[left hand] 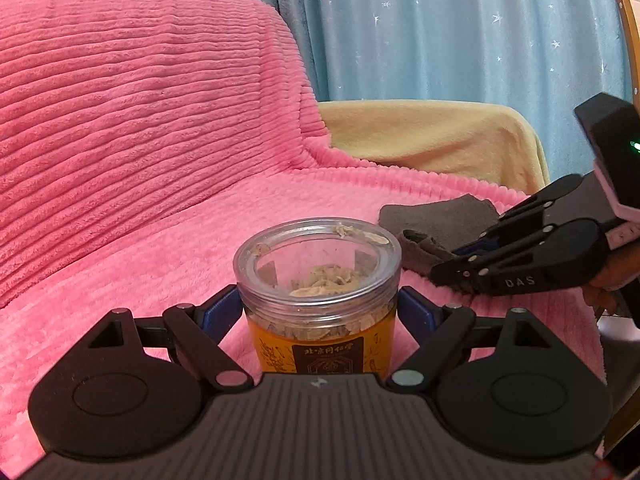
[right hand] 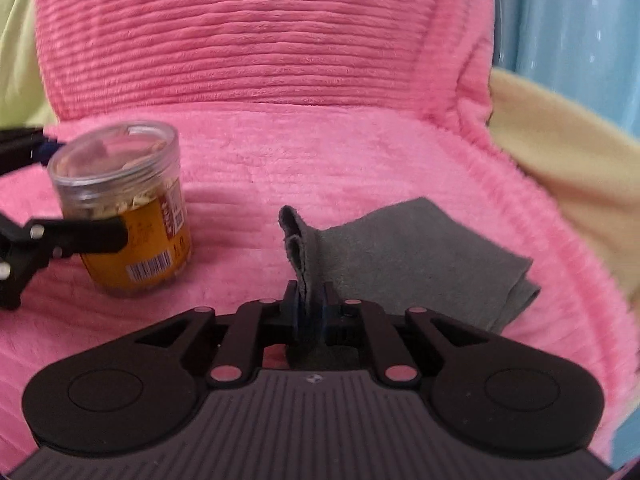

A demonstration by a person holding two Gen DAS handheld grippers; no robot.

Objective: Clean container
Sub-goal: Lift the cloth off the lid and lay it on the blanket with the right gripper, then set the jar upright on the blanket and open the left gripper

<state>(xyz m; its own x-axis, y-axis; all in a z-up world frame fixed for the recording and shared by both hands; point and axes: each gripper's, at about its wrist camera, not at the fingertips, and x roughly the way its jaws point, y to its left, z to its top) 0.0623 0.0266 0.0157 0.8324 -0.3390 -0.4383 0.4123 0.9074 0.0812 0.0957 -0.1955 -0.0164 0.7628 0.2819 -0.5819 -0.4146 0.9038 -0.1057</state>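
Clear jar (left hand: 318,292), orange-labelled, lidded, partly filled with dried slices, stands upright on the pink blanket (left hand: 160,220); left gripper (left hand: 318,312) clamps it at mid-height, one blue pad on each side; right of the jar lies a grey cloth (right hand: 420,256); right gripper (right hand: 310,312), jaws narrowed, pinches a raised fold of that cloth; cloth and jar apart, near each other.

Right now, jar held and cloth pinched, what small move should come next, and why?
Probably lift the right gripper and carry the grey cloth left toward the jar. The left gripper already clamps the jar, but most of the cloth lies on the pink blanket, apart from it.
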